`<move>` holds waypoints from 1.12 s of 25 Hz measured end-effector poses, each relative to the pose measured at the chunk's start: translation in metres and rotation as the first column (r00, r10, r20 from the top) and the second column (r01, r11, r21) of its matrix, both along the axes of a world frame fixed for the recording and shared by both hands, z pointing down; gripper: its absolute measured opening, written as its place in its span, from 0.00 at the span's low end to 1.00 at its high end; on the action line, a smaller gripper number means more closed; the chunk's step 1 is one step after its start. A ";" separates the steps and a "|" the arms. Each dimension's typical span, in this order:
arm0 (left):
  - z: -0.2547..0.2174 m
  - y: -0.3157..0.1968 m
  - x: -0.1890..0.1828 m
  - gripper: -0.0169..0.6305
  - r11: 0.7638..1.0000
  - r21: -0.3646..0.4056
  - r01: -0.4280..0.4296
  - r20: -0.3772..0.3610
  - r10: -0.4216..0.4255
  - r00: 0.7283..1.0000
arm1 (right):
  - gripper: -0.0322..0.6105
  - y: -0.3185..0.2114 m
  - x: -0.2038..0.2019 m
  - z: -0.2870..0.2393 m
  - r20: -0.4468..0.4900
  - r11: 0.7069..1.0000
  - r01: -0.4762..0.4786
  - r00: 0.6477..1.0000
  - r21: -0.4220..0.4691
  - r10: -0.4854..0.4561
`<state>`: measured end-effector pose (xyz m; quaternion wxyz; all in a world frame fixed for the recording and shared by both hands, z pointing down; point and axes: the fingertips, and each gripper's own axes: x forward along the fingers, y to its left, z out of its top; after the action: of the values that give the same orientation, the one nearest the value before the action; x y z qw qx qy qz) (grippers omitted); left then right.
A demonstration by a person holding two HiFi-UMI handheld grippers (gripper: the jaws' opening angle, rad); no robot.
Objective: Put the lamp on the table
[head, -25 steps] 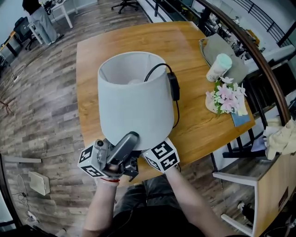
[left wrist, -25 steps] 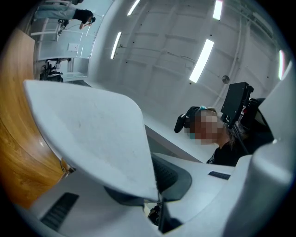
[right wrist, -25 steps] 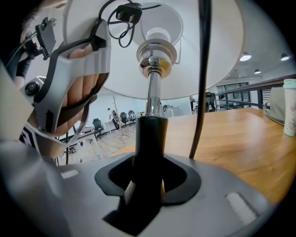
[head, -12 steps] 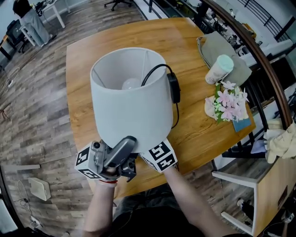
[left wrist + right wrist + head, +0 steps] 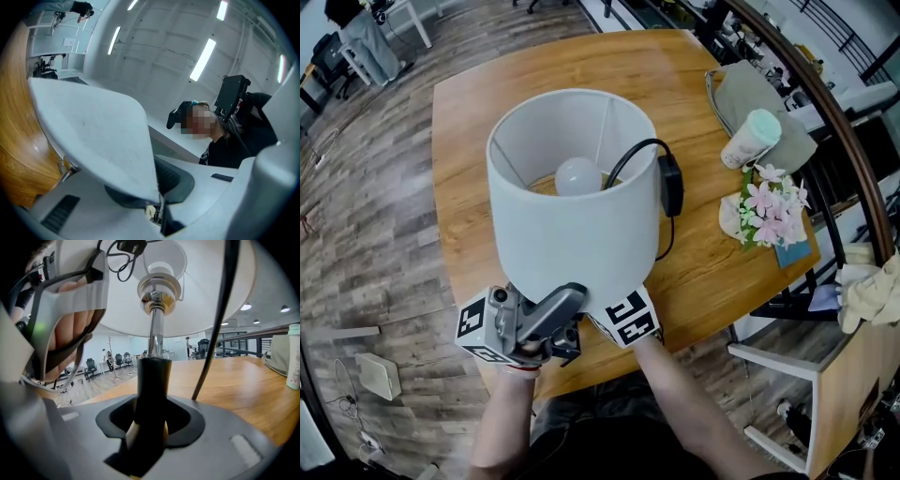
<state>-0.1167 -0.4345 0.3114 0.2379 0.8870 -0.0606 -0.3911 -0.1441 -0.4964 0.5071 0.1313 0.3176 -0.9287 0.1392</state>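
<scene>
- Two bare forearms (image 5: pixel 511 412) reach out from the bottom of the head view, one claw in each hand, at the near edge of the wooden bench (image 5: pixel 478 103).
- The left claw (image 5: pixel 157 208) is clenched on the lower rim of the white shade (image 5: pixel 93 136), with the fabric edge pinched between its jaws.
- The right claw (image 5: pixel 150 425) grips the dark stem (image 5: pixel 153 376) below the chrome socket.
- The lamp (image 5: pixel 572 225) sits over the near part of the bench, its shade open to the camera and its bulb (image 5: pixel 579 174) showing. Its base is hidden, so I cannot tell whether it touches the wood.
- A black cord (image 5: pixel 634 148) loops over the shade's right rim.
- Farther right stand a bottle (image 5: pixel 748 139) and pink flowers (image 5: pixel 772 204).
</scene>
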 end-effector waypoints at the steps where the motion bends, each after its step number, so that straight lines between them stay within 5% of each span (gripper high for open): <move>1: 0.001 0.003 0.002 0.06 1.000 0.006 -0.002 0.009 0.002 1.000 | 0.32 0.001 0.001 0.000 -0.003 1.000 -0.004 1.000 0.000 0.004; 18: 0.015 0.042 0.009 0.06 1.000 0.021 -0.004 0.019 0.003 1.000 | 0.35 0.049 0.043 0.009 -0.030 0.997 -0.078 0.997 0.002 0.078; 28: 0.027 0.063 0.018 0.09 1.000 0.015 -0.023 0.051 0.022 0.998 | 0.06 0.073 0.060 -0.001 -0.014 0.993 -0.115 0.993 0.023 0.116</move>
<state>-0.0988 -0.3715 0.3382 0.2337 0.8991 -0.0534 -0.3663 -0.0837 -0.4230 0.5059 0.1268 0.3732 -0.9092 0.1340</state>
